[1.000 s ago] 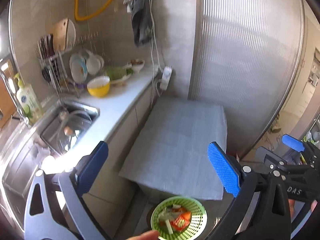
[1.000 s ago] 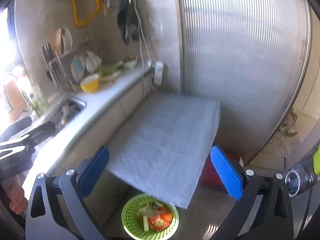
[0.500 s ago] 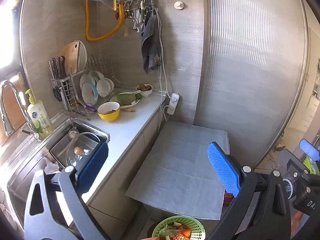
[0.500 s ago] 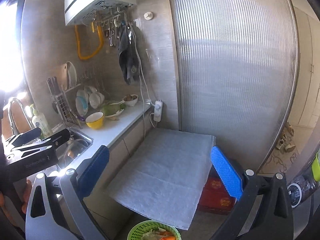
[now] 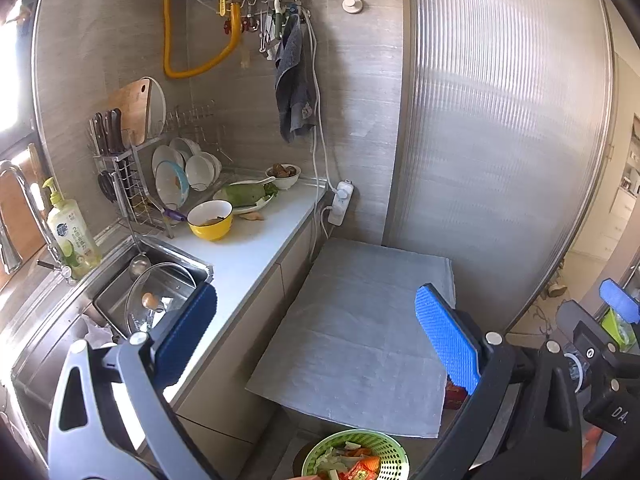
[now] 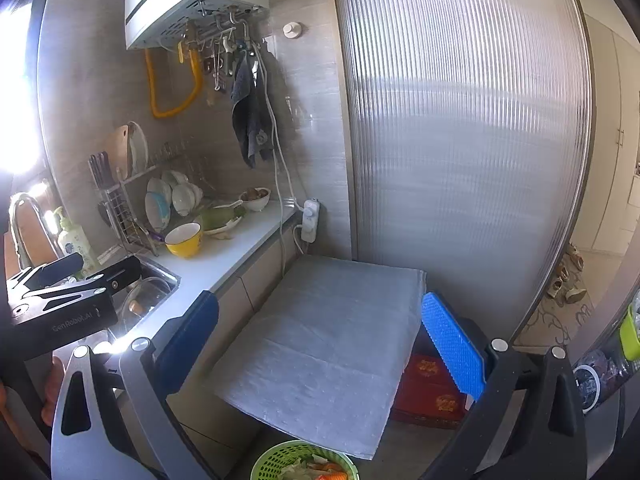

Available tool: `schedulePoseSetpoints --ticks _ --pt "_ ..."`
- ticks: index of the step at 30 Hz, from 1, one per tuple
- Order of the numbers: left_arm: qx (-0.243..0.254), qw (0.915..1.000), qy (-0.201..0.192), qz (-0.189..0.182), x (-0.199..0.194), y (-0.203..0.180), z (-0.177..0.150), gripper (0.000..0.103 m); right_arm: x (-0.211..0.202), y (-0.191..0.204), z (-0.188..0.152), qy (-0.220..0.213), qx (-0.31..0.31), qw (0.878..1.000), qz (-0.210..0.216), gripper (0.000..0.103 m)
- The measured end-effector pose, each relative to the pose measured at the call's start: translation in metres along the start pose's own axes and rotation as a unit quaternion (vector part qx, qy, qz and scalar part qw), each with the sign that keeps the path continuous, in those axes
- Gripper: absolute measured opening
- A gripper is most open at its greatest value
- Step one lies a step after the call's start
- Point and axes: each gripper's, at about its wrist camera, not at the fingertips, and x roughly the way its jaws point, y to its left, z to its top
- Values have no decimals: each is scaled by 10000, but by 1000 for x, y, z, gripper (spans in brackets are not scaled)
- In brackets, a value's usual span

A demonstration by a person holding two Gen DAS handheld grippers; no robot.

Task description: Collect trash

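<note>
both blue-padded fingers [image 5: 448, 344] of the left gripper [image 5: 316, 340] are standing wide apart in the left wrist view, clamping on nothing and hanging over the gap between the white counter [image 5: 248, 256] and a grey-covered low table [image 5: 360, 332]. low at the bottom edge, a green basket [image 5: 356, 456] is sitting on the floor, already holding vegetable scraps and an orange wrapper, so some trash is looking collected. on the counter, a yellow bowl [image 5: 211, 220] with scraps in it and a plate of peelings [image 5: 248, 198] are waiting beside the dish rack [image 5: 160, 184], and the sink [image 5: 152, 300] is holding a glass lid; these are probably what is left to clear, though that is a judgement. in the right wrist view, the right gripper [image 6: 320, 344] is likewise showing its fingers [image 6: 452, 344] spread apart and empty, pointing over the same grey table [image 6: 320, 344], with the basket [image 6: 304, 464] just peeking in at the bottom and a red box [image 6: 432, 388] lying under the table's far side. the left gripper [image 6: 60, 304] is showing at the left, over the sink. neither gripper is touching any trash, so more picking is seemingly remaining.
</note>
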Motion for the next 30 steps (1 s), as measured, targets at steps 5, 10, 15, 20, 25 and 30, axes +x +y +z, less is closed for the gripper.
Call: schedulePoseSetpoints --ticks 5,10,15,20,25,30 --pt "47 10000 4 42 3 -1 1 95 2 1 0 29 -21 10000 28 101" --pt "27 10000 24 22 3 0 1 95 4 2 0 43 -36 10000 55 101" --pt "1 10000 31 34 4 1 1 95 6 4 0 60 -63 9999 89 101" --pt "-35 10000 69 11 5 3 -1 95 8 4 0 66 -76 9999 104 101" --pt "-70 9999 74 -15 7 5 0 95 8 5 0 70 -74 9999 109 101" --pt "-55 9999 83 -27 7 5 0 95 8 5 0 78 -73 9999 112 101"
